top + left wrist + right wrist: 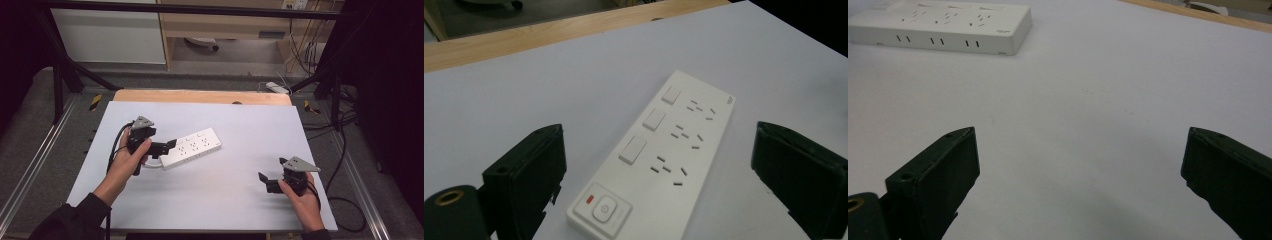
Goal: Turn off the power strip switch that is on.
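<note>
jaws of the left gripper [659,200] stand wide apart, one on each side of the near end of the power strip [659,150], holding nothing yet. that end carries the round master button [603,209] with a small red light beside it. going farther along the body: three rocker switches [632,149] in a row, each with a socket group next to it. the strip lies flat on the pale table mat [499,100], angled, left of centre in the high view [192,146], with its white cord [152,165] leaving near the left hand [131,159].

handling guess: hard plastic shell, stiff, light to moderate weight, smooth and a bit slippery. not fragile, but the switches and button could get pressed by a pad. best hold looks like across the short width on the plain long side edges, jaws straddling the body as now. the trailing cord may drag and twist it when lifted.

right gripper [267,182] rests low at the right of the mat, well apart from the strip, jaws also wide and empty; in its own view the strip [943,25] sits far off at top left. wooden table edge [200,96] lies beyond the mat.
</note>
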`<action>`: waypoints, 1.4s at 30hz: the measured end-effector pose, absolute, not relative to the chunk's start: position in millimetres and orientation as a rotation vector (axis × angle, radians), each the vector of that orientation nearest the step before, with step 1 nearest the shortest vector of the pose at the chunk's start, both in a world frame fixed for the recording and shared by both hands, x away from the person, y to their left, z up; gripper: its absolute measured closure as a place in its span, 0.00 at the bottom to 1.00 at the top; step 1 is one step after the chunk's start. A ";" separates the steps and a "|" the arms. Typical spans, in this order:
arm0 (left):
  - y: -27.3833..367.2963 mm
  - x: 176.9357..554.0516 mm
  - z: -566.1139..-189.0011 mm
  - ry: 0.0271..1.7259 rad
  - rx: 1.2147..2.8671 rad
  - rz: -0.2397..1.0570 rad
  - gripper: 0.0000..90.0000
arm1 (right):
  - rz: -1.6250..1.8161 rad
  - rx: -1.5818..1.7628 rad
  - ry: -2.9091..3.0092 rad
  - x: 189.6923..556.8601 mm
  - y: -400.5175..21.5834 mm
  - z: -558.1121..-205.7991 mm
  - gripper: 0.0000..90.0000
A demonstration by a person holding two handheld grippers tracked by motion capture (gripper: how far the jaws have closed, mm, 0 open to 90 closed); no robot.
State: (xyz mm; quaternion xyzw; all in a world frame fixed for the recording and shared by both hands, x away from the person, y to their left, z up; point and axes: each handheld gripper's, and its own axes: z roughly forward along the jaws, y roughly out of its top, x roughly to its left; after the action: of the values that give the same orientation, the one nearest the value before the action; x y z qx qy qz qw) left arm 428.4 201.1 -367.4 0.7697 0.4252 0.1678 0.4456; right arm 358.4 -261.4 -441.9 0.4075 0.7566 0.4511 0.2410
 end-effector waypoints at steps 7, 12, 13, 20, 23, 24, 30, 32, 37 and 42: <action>211.7 408.0 -362.2 1.040 1.884 0.430 0.08 | 1.225 1.112 2.077 358.6 -260.9 -442.5 0.03; 217.4 393.9 -356.4 1.022 1.874 0.444 0.08 | 1.224 1.114 2.075 358.2 -261.6 -442.6 0.03; 218.8 391.1 -355.6 1.019 1.873 0.449 0.08 | 1.224 1.113 2.075 358.2 -261.6 -442.6 0.03; 231.8 376.5 -357.3 1.026 1.850 0.459 0.08 | 1.223 1.112 2.075 358.0 -261.1 -442.5 0.03; 237.7 370.6 -359.1 1.030 1.845 0.464 0.08 | 1.222 1.113 2.076 358.1 -261.1 -442.6 0.03; 239.6 368.8 -359.6 1.027 1.848 0.470 0.08 | 1.222 1.113 2.076 358.1 -261.0 -442.7 0.03; 251.9 357.5 -362.9 1.027 1.845 0.487 0.08 | 1.221 1.113 2.076 357.9 -260.9 -442.8 0.03; 255.0 354.0 -364.3 1.024 1.846 0.493 0.08 | 1.220 1.114 2.076 358.0 -261.0 -442.9 0.03; 260.8 347.4 -366.5 1.019 1.841 0.507 0.08 | 1.219 1.114 2.076 357.9 -260.8 -443.0 0.03; 267.8 343.6 -370.3 1.023 1.830 0.514 0.08 | 1.219 1.122 2.074 357.5 -261.0 -443.1 0.03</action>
State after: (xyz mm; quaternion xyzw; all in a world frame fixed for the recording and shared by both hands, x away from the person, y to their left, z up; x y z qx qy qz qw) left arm 343.6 267.8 -370.3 0.7473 0.4180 0.2098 0.4721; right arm 357.5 -261.0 -443.1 0.4101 0.7583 0.4457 0.2412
